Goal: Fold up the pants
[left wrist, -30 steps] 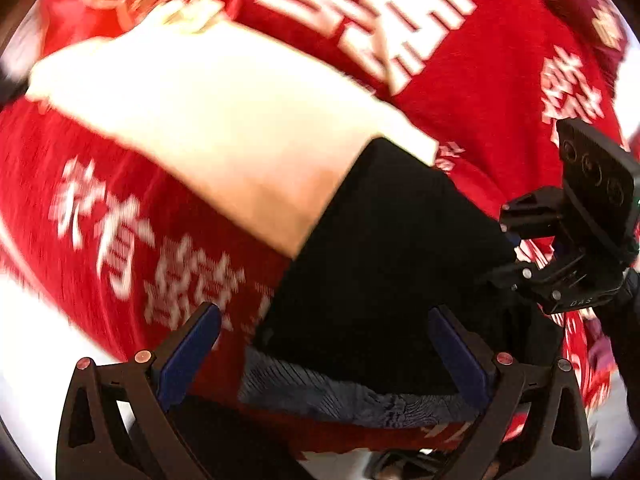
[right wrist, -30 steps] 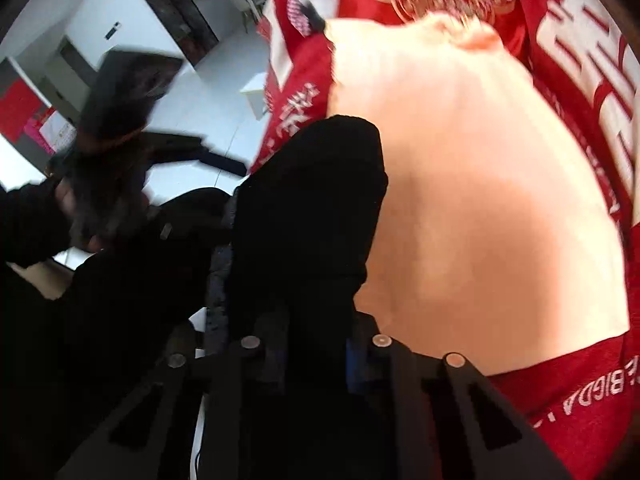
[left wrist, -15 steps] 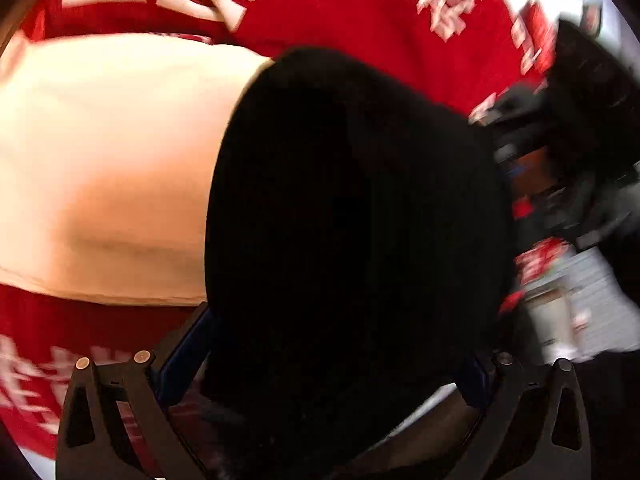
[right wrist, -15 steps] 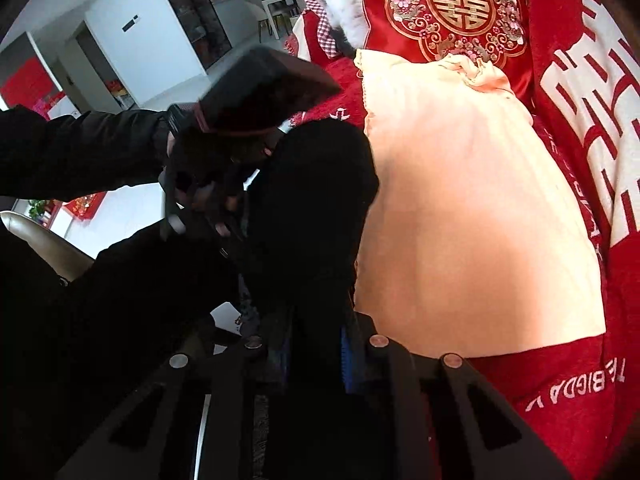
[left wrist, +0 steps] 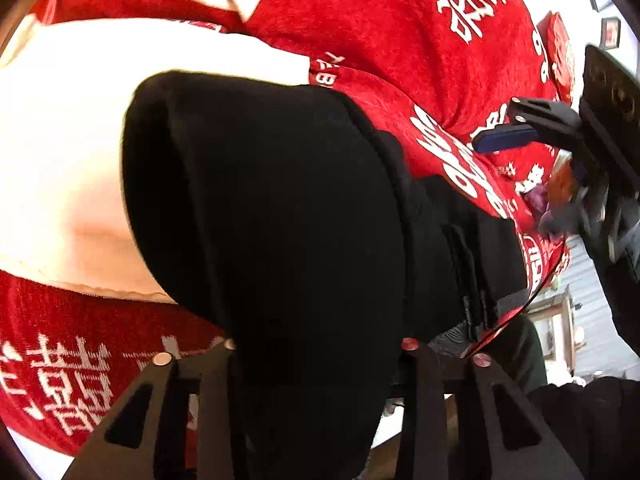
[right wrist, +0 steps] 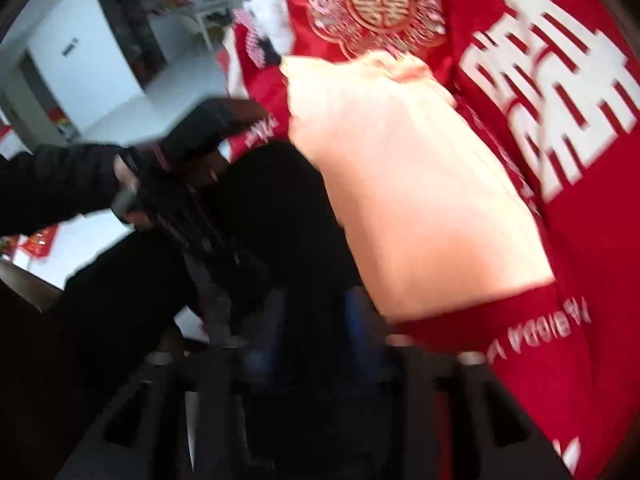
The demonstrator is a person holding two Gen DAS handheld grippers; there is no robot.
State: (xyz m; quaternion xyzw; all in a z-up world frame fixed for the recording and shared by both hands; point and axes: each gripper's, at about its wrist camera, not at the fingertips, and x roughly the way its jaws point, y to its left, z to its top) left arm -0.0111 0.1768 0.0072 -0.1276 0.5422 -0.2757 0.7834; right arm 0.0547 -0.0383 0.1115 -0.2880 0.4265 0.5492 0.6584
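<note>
- Clamping my left gripper (left wrist: 316,364) onto the black pants (left wrist: 280,208); its jaws have just been closing, pinning the fold on the red bedspread (left wrist: 380,40).
- My right gripper (right wrist: 316,316), jaws just opening, now wide, lets go at lower centre.

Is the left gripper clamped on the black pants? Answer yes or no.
Yes: in the left wrist view the left gripper has both fingers pressed against a thick fold of the black pants.

Both claws are black frames with silver screws and blue pads — the left claw (left wrist: 316,360), the right claw (right wrist: 316,320) — plus a black sleeve (right wrist: 60,184).
</note>
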